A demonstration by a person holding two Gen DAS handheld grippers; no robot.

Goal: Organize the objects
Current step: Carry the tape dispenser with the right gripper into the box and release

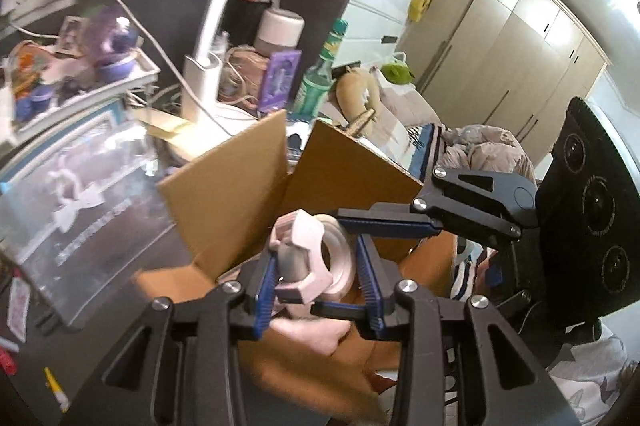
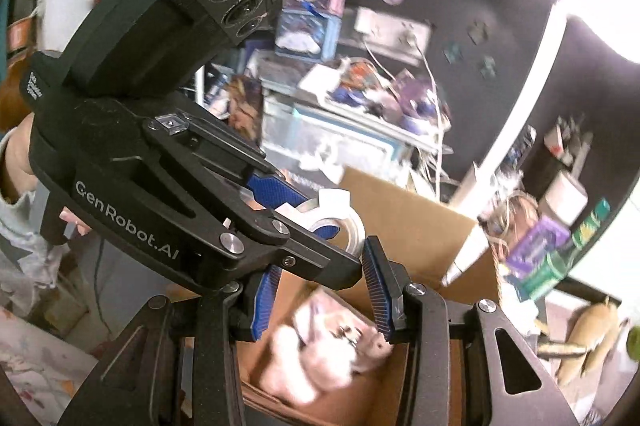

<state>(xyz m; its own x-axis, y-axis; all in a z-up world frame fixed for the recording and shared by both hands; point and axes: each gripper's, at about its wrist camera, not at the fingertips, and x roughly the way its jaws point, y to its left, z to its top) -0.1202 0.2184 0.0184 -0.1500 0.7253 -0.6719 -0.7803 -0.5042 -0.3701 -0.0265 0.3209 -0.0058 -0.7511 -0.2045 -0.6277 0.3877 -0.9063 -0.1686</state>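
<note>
My left gripper (image 1: 320,266) is shut on a pale pink tape dispenser (image 1: 306,258) with a clear tape roll, held above an open cardboard box (image 1: 224,194). It also shows in the right wrist view (image 2: 332,216), where the left gripper (image 2: 304,214) crosses the frame. My right gripper (image 2: 324,298) is open and empty just beside the tape, over the box (image 2: 400,218). Its fingers (image 1: 384,222) reach in from the right in the left wrist view. A pink fluffy item (image 2: 320,354) lies in the box.
A cluttered desk holds a clear plastic bin (image 1: 76,178), a white tray of purple items (image 1: 88,66), a green bottle (image 1: 320,78), a purple pack (image 1: 280,78) and white cables. A bed (image 1: 472,150) and wardrobes (image 1: 512,38) lie to the right.
</note>
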